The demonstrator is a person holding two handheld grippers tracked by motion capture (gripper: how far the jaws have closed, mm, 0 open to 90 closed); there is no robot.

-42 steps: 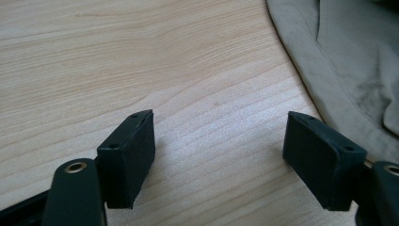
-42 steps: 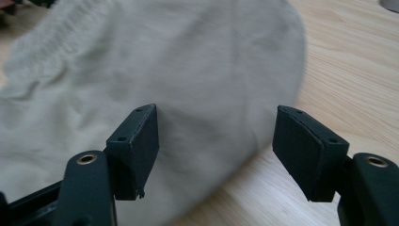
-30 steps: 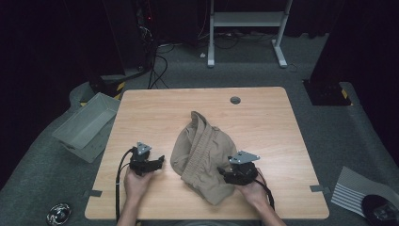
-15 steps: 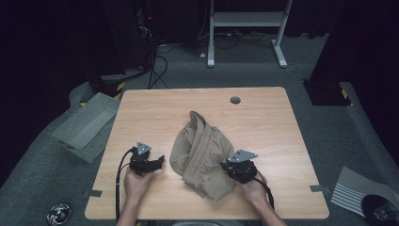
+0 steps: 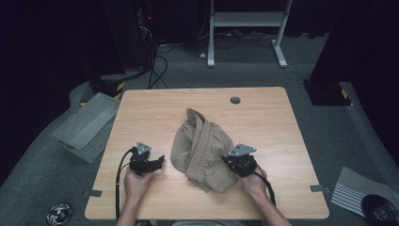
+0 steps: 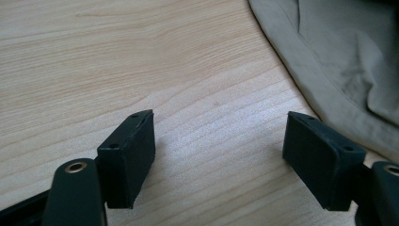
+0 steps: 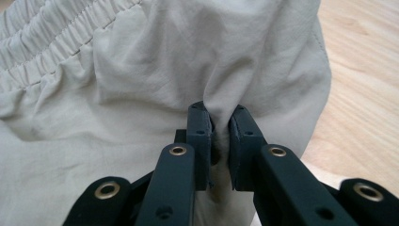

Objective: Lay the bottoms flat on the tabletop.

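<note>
A crumpled tan garment [image 5: 202, 148] with an elastic waistband lies at the centre of the table [image 5: 263, 122], toward the lower middle of the high view. The right gripper [image 7: 220, 123] has its 2 jaws pinched together on a fold of that cloth. The left gripper [image 6: 221, 155], lower left, rests on bare wood with jaws wide apart, just beside the garment's edge.

Khaki garment [image 6: 339, 61] cut off at frame edge.

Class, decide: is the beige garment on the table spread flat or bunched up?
Bunched up. The beige garment lies in a creased heap, and the right gripper pinches a fold of it.
</note>
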